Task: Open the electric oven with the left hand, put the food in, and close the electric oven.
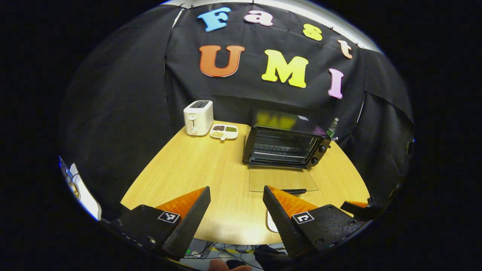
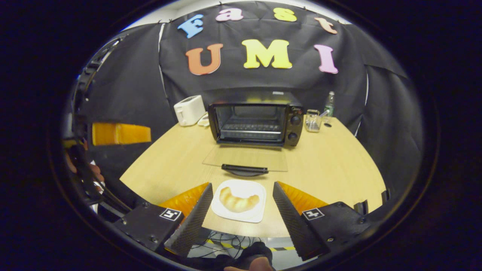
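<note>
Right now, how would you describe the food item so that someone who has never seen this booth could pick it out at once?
Start at the black electric oven on the wooden table, its glass door folded down flat. Just in front of the door's handle sits a white square plate near the table's front edge. The croissant lies on it: golden, crescent-shaped, the plate's sole item.
</note>
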The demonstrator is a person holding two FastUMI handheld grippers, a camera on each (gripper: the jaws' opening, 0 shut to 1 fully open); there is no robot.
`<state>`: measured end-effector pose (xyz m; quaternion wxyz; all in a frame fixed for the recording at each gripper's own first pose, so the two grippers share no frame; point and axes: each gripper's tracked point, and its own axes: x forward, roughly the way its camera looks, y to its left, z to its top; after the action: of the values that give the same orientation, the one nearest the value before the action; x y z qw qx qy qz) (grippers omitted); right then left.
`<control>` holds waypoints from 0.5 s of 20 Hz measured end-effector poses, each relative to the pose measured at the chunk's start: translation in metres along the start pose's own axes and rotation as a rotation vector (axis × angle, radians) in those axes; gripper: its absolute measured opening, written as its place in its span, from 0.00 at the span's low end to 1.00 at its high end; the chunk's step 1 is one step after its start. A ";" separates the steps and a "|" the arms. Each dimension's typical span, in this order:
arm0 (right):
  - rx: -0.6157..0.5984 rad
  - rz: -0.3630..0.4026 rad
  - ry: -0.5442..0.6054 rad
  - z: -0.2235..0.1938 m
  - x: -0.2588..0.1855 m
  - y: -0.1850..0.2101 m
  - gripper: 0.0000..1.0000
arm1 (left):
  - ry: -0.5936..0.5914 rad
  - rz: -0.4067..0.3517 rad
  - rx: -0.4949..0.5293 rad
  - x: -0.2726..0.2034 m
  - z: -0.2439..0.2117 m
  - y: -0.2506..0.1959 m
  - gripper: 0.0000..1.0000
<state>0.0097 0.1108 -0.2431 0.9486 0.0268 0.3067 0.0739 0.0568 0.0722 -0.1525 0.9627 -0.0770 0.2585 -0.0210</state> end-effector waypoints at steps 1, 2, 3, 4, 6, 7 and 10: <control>0.007 0.002 0.029 -0.012 0.010 0.003 1.00 | -0.005 0.009 -0.006 -0.006 0.000 0.007 0.93; 0.013 0.002 0.053 -0.021 0.019 0.006 1.00 | -0.009 0.018 -0.009 -0.010 -0.001 0.014 0.93; 0.015 0.000 0.076 -0.029 0.028 0.008 1.00 | -0.011 0.028 -0.009 -0.012 -0.003 0.021 0.93; 0.015 -0.003 0.095 -0.036 0.039 0.009 1.00 | -0.008 0.039 -0.008 -0.015 -0.005 0.027 0.93; 0.007 -0.008 0.123 -0.046 0.051 0.011 1.00 | 0.002 0.056 -0.016 -0.022 -0.011 0.039 0.93; 0.002 -0.013 0.131 -0.048 0.056 0.012 1.00 | 0.009 0.063 -0.023 -0.025 -0.013 0.045 0.93; -0.017 -0.030 0.149 -0.057 0.076 0.011 0.99 | 0.020 0.083 -0.044 -0.029 -0.018 0.059 0.93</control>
<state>0.0354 0.1343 -0.3321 0.9243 0.0085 0.3761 0.0642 0.0226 0.1307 -0.1628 0.9582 -0.0873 0.2715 0.0239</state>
